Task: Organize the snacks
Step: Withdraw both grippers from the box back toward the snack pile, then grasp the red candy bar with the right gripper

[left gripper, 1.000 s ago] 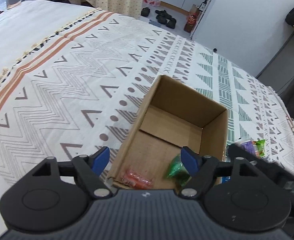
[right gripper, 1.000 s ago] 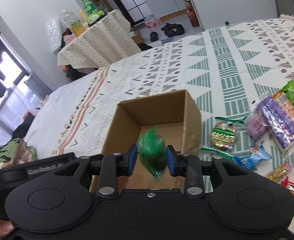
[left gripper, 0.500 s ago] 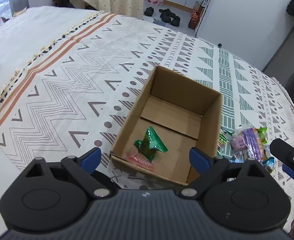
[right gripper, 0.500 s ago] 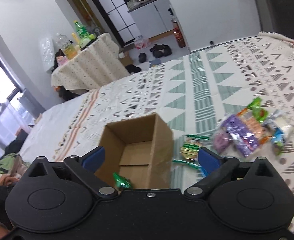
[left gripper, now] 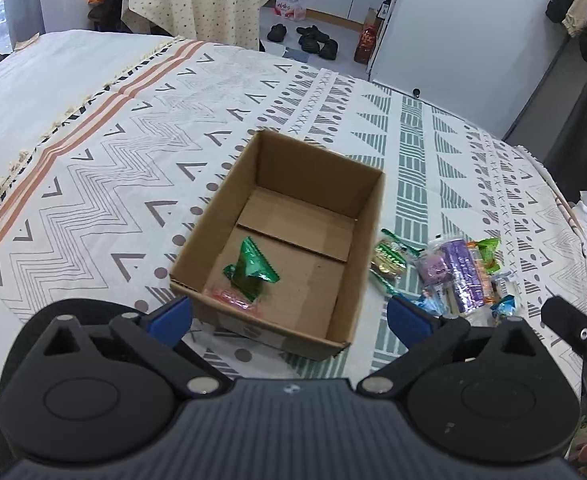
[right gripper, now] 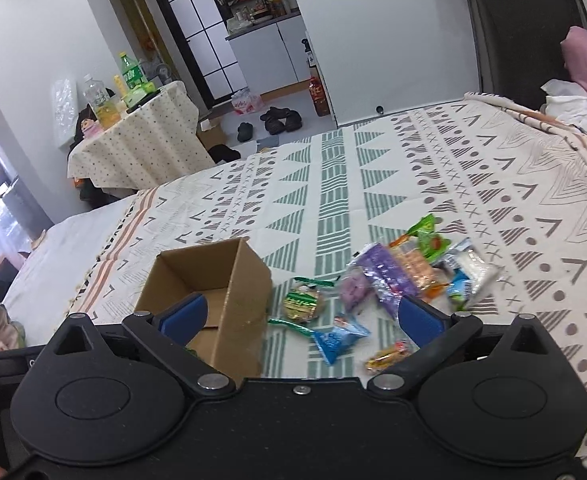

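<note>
Snacks on a bed (left gripper: pixel 93 128), some in a box (left gripper: pixel 367 240).
Inside box: green pack (left gripper: pixel 251 266) on top of red pack (left gripper: pixel 229 298). Right of box: snack pile (right gripper: pixel 397 276). Left hand-held gripper (left gripper: pixel 289 314) wide, empty. Right hand-held gripper (right gripper: pixel 299 316) wide, empty.

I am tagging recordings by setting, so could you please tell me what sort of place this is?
Probably a lived-in bedroom or studio flat: the work surface is a bed with a patterned bedspread, shoes lie on the floor, and a cloth-covered table holds drink bottles.
</note>
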Demonstrator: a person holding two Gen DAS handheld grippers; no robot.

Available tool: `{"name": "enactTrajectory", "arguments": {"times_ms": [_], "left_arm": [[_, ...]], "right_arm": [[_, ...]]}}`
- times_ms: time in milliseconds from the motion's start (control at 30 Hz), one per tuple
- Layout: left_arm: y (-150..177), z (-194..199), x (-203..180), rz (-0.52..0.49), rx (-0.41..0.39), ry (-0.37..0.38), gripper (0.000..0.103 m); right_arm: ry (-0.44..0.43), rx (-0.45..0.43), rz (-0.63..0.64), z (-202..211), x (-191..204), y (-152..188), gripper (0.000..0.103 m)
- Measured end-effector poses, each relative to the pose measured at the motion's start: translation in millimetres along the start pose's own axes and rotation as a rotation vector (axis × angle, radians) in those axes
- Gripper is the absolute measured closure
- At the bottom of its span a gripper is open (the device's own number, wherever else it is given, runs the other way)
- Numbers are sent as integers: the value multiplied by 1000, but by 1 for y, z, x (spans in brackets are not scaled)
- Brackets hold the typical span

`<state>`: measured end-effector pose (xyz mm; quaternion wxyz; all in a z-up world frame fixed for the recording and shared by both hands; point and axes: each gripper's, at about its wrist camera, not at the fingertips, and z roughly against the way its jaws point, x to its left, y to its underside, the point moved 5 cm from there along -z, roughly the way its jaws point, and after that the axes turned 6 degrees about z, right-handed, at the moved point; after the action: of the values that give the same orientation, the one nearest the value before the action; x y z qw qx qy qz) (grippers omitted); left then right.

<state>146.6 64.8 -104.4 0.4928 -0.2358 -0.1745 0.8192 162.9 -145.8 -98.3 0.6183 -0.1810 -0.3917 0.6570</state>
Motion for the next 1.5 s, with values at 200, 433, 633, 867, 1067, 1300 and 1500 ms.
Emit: {"name": "enactTrajectory", "arguments": {"times_ms": [200, 433, 633, 867, 1067, 1300, 1500], "left_arm": [[10, 4, -18, -18, 7, 20, 0], [27, 1, -40, -29, 51, 64, 0], [36, 6, -62, -60, 19, 91, 0], [43, -4, -74, -51, 17, 109, 0], [52, -19, -85, -74, 34, 126, 1], [59, -44, -95, -79, 73, 157, 7], [62, -68, -92, -47, 118, 161, 20]], "right_arm": [[12, 4, -21, 10, -23, 7, 0], [53, 27, -14, 19, -47, 22, 0], [65, 55, -35, 25, -66, 34, 0], [84, 68, -63, 28, -85, 42, 1], [94, 132, -129, 15, -102, 55, 11], [49, 228, -218, -8, -110, 68, 31], [-2, 299, -285, -31, -111, 76, 55]]}}
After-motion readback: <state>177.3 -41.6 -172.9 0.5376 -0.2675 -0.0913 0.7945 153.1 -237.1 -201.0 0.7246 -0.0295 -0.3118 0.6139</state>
